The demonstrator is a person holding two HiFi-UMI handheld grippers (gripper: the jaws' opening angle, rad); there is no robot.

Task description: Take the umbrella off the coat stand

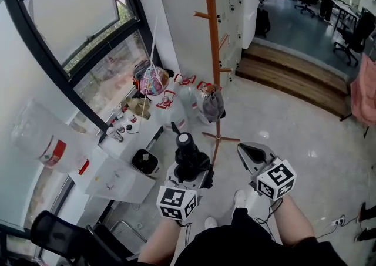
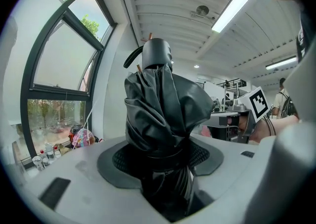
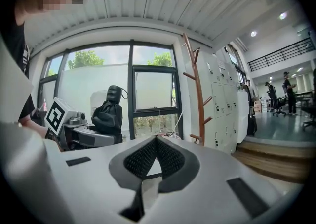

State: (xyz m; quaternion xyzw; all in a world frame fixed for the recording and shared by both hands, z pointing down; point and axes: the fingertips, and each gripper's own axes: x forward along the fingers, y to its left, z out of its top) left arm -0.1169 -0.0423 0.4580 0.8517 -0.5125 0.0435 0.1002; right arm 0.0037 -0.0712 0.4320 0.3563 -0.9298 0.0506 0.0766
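Folded black umbrella [image 1: 187, 152] is clamped upright between the jaws of the left gripper [image 2: 163, 157], lower centre of head view, apart from the coat stand [image 1: 211, 36]. Right gripper [image 3: 155, 141] jaws are closed on nothing.

Umbrella [image 1: 185, 146] in left gripper [image 1: 189, 169], right gripper [image 1: 254, 154] alongside, coat stand [image 1: 211, 36] ahead

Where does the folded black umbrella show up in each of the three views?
Head view: the umbrella is at lower centre, upright in the left gripper.
Left gripper view: it fills the centre, clamped between the jaws.
Right gripper view: it sits left of centre, small.
Shared landmark: the dark-framed window.
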